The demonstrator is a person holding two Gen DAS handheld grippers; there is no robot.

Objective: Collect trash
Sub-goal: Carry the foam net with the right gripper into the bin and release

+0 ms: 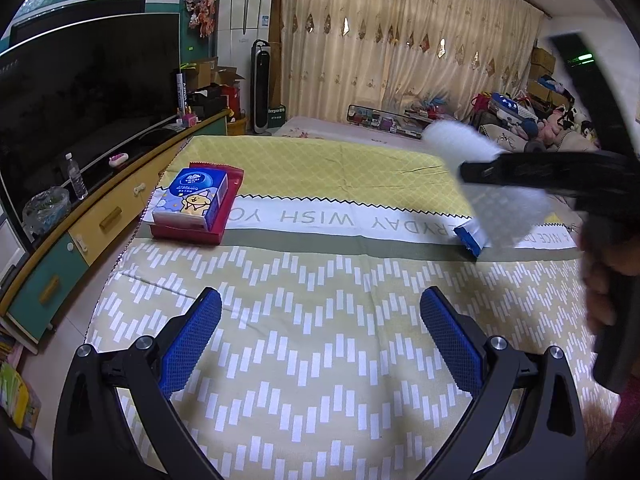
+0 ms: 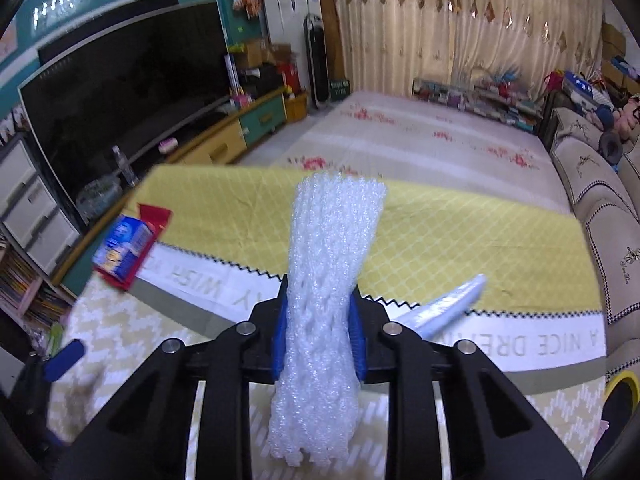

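Foam net (image 2: 326, 300), lower end cut off

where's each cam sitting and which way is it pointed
Left wrist: sits on the left gripper, looking forward and down over the patterned tablecloth; its open blue pads frame the view, and the right gripper crosses at right.
Right wrist: sits on the right gripper, aimed down the table towards the curtains; its pads pinch a white foam net.
Shared: tissue pack on the red tray, the blue-and-white wrapper, television, curtains.
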